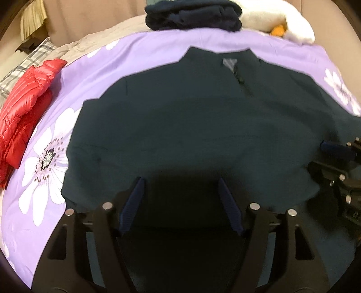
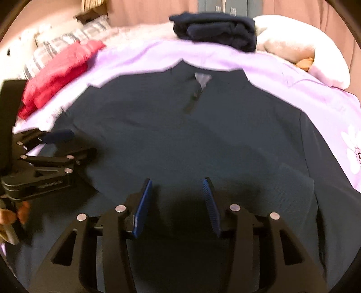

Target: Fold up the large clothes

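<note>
A large dark teal pullover [image 1: 191, 117] lies flat on a lilac flowered bedspread [image 1: 140, 51], collar and short zip at the far end; it also shows in the right wrist view [image 2: 203, 135]. My left gripper [image 1: 181, 180] hovers open and empty over the garment's near hem; it also shows at the left edge of the right wrist view [image 2: 67, 144]. My right gripper [image 2: 177, 180] is open and empty over the near part of the garment, and it appears at the right edge of the left wrist view [image 1: 334, 155].
A folded red puffer jacket [image 1: 24, 94] lies at the bed's left side. A folded navy garment [image 1: 194, 15] and a cream blanket [image 1: 277, 20] sit at the far edge. Checked pillows [image 2: 67, 36] are at the far left.
</note>
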Action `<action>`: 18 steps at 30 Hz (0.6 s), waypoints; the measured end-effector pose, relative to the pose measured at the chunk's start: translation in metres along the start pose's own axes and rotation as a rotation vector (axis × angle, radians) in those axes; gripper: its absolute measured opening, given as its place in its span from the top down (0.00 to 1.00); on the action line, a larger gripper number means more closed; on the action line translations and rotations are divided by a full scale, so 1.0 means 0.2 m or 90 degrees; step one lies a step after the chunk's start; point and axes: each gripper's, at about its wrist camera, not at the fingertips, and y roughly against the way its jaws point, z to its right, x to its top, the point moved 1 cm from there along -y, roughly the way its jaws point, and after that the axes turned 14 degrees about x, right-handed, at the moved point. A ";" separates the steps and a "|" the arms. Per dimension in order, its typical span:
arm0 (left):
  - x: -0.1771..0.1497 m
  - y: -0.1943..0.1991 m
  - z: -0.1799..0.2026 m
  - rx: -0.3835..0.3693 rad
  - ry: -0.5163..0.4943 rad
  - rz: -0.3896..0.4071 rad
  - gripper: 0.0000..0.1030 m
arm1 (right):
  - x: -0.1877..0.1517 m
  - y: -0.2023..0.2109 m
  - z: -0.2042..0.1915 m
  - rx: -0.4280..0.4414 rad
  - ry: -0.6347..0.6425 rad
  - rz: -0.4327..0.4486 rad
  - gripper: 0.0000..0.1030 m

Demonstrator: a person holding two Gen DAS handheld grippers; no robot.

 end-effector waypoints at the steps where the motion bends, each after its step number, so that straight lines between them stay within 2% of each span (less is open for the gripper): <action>1: -0.02 -0.01 0.01 0.003 -0.003 -0.003 0.32 | -0.02 -0.01 0.02 -0.005 -0.004 -0.008 0.54; 13: -0.08 0.07 -0.03 0.004 0.010 -0.007 0.31 | -0.14 0.14 0.16 0.020 -0.067 0.018 0.54; 18: -0.10 0.24 -0.07 0.004 0.015 0.024 0.22 | -0.18 0.25 0.19 0.031 -0.113 0.039 0.54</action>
